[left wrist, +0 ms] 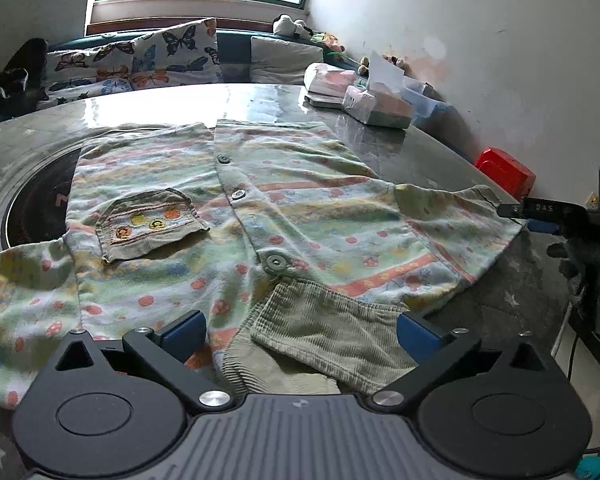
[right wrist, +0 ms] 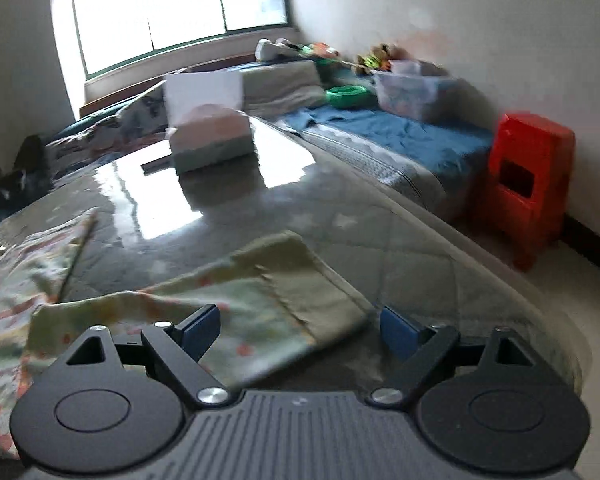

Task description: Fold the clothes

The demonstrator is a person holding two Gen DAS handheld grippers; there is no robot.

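Observation:
A small patterned button shirt with a corduroy chest pocket lies spread face up on the glossy grey table. Its green corduroy collar lies nearest me. My left gripper is open, its blue fingers on either side of the collar, just above the cloth. My right gripper is open over the shirt's right sleeve, whose green cuff lies between the fingers. The right wrist view is blurred. The right gripper also shows in the left wrist view at the far right edge.
Tissue packs and boxes stand at the table's far right, also in the right wrist view. A dark round inset lies under the shirt's left side. A red stool and a bench with blue cloth stand by the wall.

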